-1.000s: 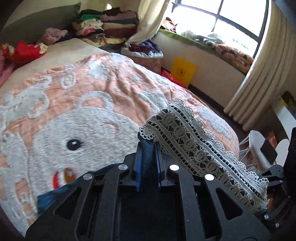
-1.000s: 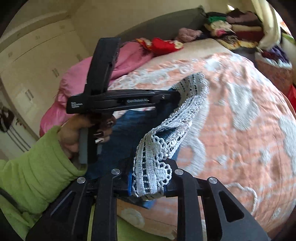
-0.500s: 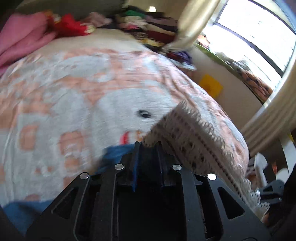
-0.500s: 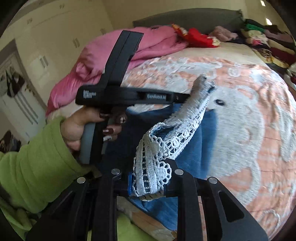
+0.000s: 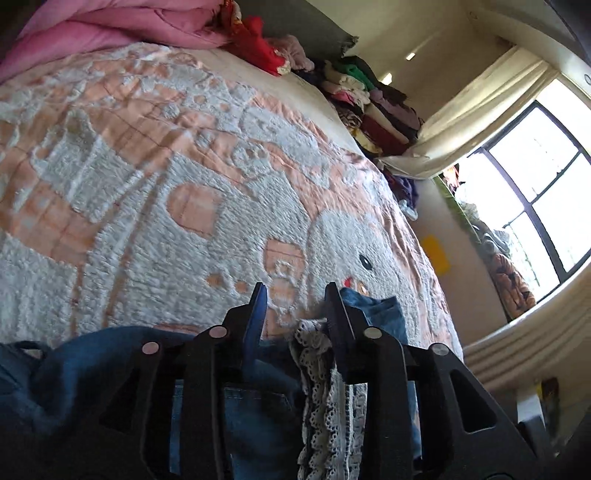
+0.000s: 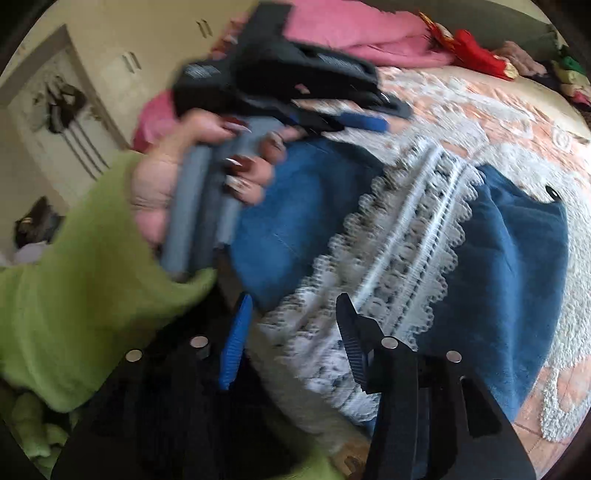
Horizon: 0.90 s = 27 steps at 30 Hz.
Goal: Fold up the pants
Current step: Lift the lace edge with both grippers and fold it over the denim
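A peach-and-white bedspread [image 5: 155,192] with a cartoon animal figure is spread ahead of the left gripper [image 5: 295,295]; pink bedding [image 5: 122,26] and stacked clothes [image 5: 373,107] are seen beyond it, a curtained window [image 5: 535,166] to its right. No writing can be read. The blue pants [image 6: 509,258] with lace trim [image 6: 399,251] lie just ahead of the right gripper [image 6: 291,310]. Both grippers' jaws have just been opening, released from the lace lying between them.

Both tongs angled downward with jaws just opened and parted, left tongs [image 5: 295,291] clear of any grip, right tongs [image 6: 293,301] likewise spread, left hand [image 6: 192,177] in a green sleeve [image 6: 74,280] wrapped round its grey handle.
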Motion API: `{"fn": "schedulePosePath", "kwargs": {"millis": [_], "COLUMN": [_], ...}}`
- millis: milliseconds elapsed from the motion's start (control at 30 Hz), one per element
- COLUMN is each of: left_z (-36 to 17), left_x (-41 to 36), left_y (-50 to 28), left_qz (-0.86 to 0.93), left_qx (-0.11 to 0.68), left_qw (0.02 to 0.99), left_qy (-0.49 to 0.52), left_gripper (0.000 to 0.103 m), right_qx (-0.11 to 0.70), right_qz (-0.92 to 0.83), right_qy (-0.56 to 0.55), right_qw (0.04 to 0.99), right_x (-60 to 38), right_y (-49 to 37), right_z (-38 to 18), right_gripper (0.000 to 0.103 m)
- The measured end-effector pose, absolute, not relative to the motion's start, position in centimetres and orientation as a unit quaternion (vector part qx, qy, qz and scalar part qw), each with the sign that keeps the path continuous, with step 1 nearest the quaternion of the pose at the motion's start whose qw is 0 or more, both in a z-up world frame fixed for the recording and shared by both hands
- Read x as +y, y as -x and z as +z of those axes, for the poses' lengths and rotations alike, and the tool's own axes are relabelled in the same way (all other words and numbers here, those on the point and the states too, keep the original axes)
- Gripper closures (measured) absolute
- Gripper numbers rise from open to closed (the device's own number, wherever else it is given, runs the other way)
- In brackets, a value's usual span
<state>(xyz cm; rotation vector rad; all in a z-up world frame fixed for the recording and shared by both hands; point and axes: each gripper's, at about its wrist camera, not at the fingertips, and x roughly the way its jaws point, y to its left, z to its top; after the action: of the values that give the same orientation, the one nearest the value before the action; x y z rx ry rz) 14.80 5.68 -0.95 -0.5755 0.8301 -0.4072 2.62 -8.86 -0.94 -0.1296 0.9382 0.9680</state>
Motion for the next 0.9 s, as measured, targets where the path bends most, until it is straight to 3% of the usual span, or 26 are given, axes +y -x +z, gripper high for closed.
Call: {"fn": "schedulePosePath", "kwargs": {"millis": [233,400,500,567,667,833,900], "left_z": [-1.9,-2.4,-2.5,-2.0,-0.9,-1.0,-1.5], "left_x": [3.6,1.6,0.6,0.4,0.5,0.5,0.3], "left_y": [-14.8,-14.8,-14.8,-14.5,-14.0,-14.3,-14.5], "left_qz": [-0.224,-0.209,-0.205,-0.210,-0.230,-0.202,-0.188], "left_qx": [0.421,0.433,0.433,0.423,0.393,0.396,0.406], "left_qw": [0.836,0.843,0.850,0.855,0.866,0.879,0.880], "left_qy": [0.273,0.240,0.217,0.212,0.207,0.174,0.158], "left_gripper": [0.058,0.058,0.088,0.090,0.091,0.091,0.089], "right_qx": [0.397,0.414,0.442,0.460,0.470,0.439,0.447], "right_qz": [0.339,0.269,0.270,0.281,0.321,0.298,0.271], "right_qy": [0.002,-0.029,-0.070,-0.095,-0.100,-0.103,-0.063], "right_qw": [0.853,0.869,0.852,0.837,0.816,0.841,0.850], "right_x": [-17.1,-21.7,-22.9,-22.9,-21.8,-21.7,-20.9], "right_y": [-8.5,-14.9,-18.5,-20.2,-20.6,-19.6,-19.5], "right_z": [2.5,1.5,-0.7,-1.8,-2.9,-2.1,-3.0], "right_gripper": [0.054,0.052,0.050,0.050,0.095,0.095,0.088]}}
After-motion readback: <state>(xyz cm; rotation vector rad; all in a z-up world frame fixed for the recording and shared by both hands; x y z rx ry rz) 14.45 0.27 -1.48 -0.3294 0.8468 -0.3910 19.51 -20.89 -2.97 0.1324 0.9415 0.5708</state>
